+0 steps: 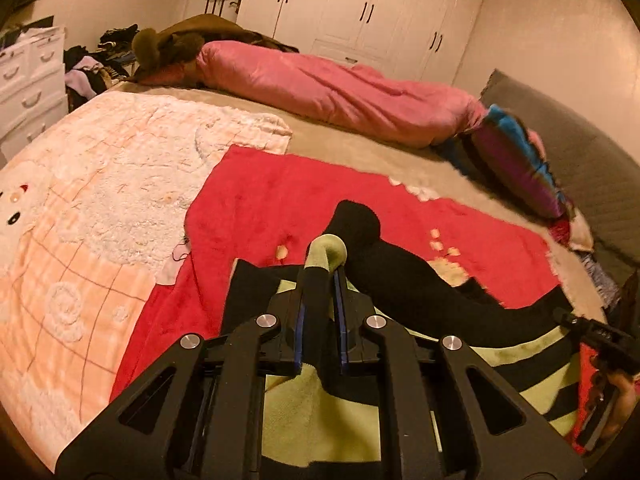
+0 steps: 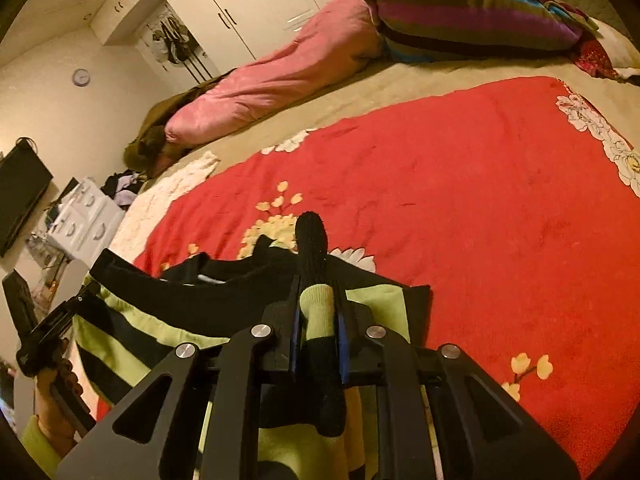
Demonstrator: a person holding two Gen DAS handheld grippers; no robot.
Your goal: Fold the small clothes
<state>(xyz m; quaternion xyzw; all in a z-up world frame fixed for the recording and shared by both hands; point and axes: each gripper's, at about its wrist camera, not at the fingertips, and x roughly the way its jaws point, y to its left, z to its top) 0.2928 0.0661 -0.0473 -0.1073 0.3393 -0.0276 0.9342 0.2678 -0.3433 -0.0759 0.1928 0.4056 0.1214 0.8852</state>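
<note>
A small black and lime-green striped garment [image 1: 516, 350] lies on a red blanket [image 1: 280, 196] on the bed; it also shows in the right wrist view [image 2: 132, 320]. My left gripper [image 1: 322, 276] is shut on a pinched fold of it, a green bit poking out past the fingertips. A black sleeve [image 1: 392, 256] runs off to the right. My right gripper [image 2: 317, 292] is shut on another black and green fold of the garment, with a black tip [image 2: 312, 236] sticking out. Each gripper shows at the other view's edge.
A pink rolled duvet [image 1: 340, 88] and a striped pillow [image 1: 516, 160] lie at the far side of the bed. A peach-white fluffy blanket [image 1: 100, 200] covers the left. A white drawer unit [image 1: 28, 76], clothes pile and white wardrobes [image 1: 360, 4] stand beyond. A grey headboard [image 1: 592, 168] is at right.
</note>
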